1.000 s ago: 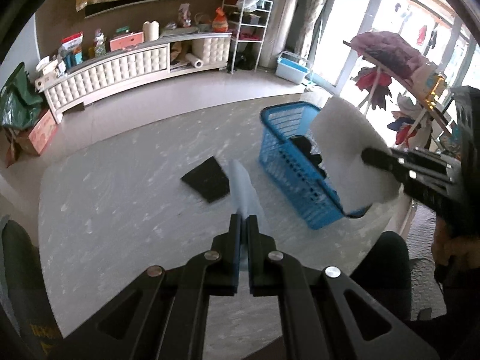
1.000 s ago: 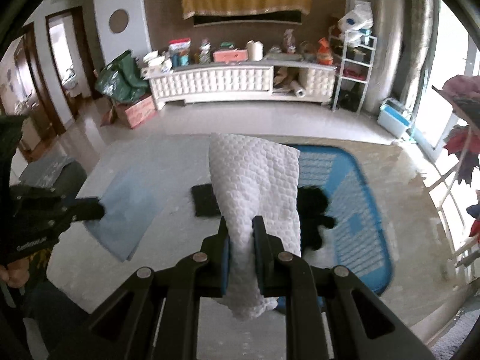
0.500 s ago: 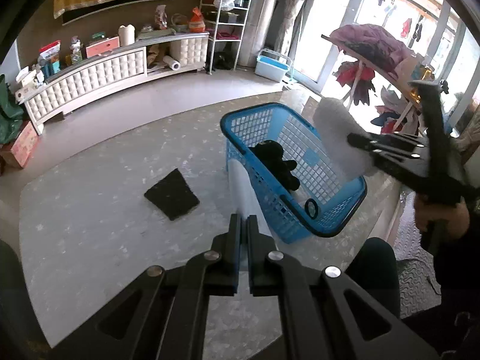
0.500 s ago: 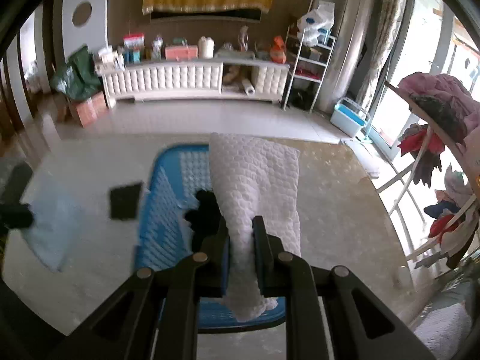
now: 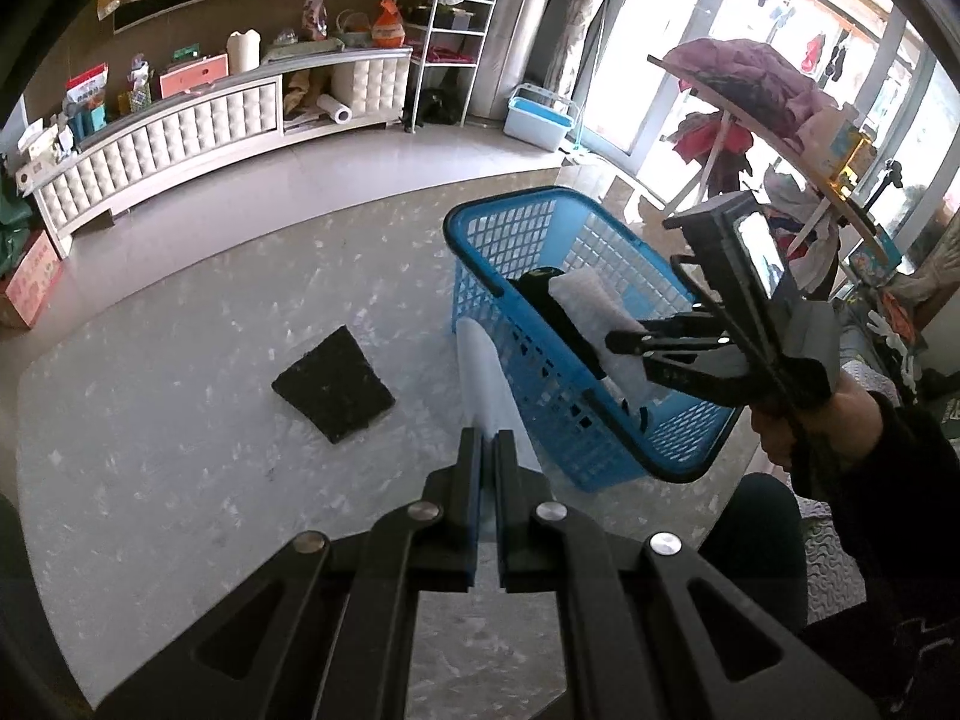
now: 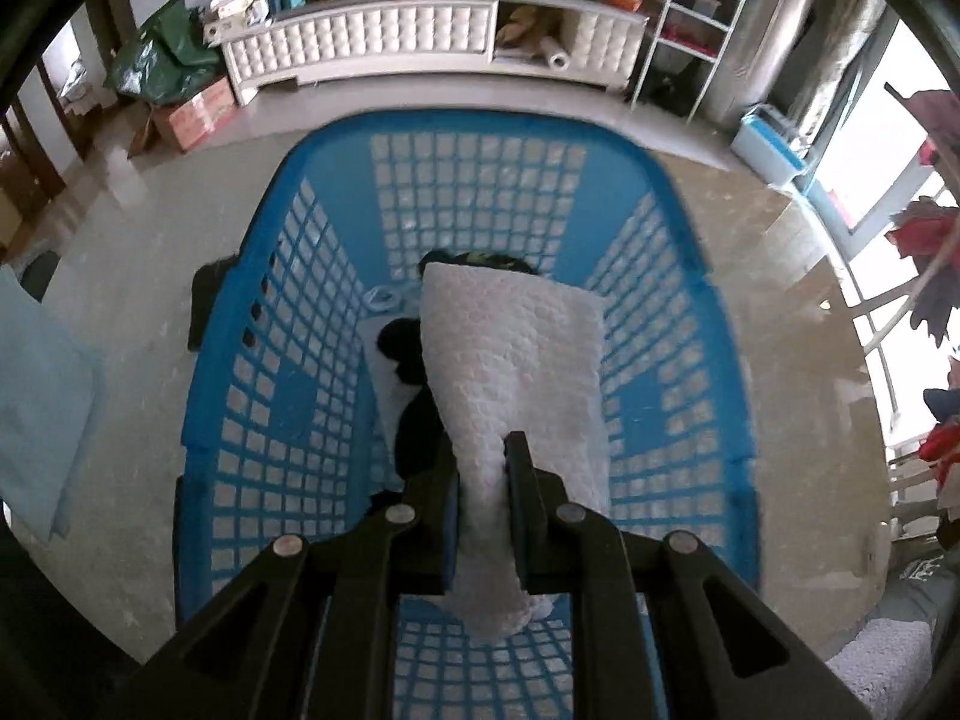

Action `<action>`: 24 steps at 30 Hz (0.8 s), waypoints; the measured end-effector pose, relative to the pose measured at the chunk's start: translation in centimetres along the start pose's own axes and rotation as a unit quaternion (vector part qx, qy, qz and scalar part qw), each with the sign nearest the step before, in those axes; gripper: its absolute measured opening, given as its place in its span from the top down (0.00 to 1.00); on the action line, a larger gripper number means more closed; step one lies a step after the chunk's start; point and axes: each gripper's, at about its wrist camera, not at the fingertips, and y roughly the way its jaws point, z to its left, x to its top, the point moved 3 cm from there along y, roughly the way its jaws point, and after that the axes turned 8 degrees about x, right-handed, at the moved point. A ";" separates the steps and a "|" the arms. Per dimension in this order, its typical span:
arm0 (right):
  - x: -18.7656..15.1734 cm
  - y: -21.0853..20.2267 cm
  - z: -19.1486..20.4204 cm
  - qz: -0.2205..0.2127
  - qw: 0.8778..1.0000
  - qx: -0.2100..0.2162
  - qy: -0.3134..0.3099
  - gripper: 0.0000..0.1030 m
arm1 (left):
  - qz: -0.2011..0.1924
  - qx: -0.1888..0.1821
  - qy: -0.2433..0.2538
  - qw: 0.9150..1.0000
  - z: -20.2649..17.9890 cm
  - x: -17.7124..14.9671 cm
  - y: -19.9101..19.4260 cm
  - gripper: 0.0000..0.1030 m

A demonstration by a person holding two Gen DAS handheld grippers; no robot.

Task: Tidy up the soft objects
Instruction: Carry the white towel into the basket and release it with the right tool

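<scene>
Right gripper [image 6: 483, 462] clamps white dimpled foam sheet [image 6: 516, 354] inside blue plastic lattice basket [image 6: 282, 384], over black soft item [image 6: 414, 420]. Left gripper [image 5: 488, 447] clenches pale blue sheet [image 5: 483, 372]. Black square pad [image 5: 333, 385] lies mid-table. No legible writing.

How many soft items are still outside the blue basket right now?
2. A pale blue cloth is pinched in the left claw beside the basket; a black pad lies on the table. The right claw's white cloth is already over the basket.
</scene>
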 end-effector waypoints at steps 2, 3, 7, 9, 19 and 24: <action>-0.1 0.3 0.6 0.011 1.000 0.010 -0.005 0.87 | 0.000 -0.001 -0.003 1.000 0.1 -0.1 0.0 0.97; -0.1 0.4 0.9 0.014 1.000 0.013 -0.006 0.87 | 0.000 -0.001 -0.005 1.000 0.2 -0.1 -0.1 0.97; -0.2 0.7 1.6 0.030 0.999 0.027 -0.008 0.87 | -0.002 -0.005 -0.008 1.000 0.3 -0.1 -0.3 0.97; -0.1 0.8 1.5 0.035 0.999 0.035 -0.004 0.87 | -0.004 -0.004 -0.008 1.000 0.3 -0.2 -0.5 0.97; 0.2 0.7 1.6 0.035 0.997 0.065 0.015 0.75 | -0.003 0.007 -0.012 1.000 0.4 -0.7 -1.1 0.97; -0.5 -0.6 1.6 0.019 0.998 0.066 0.007 0.65 | -0.006 0.014 -0.010 1.000 0.0 -0.5 -1.7 0.97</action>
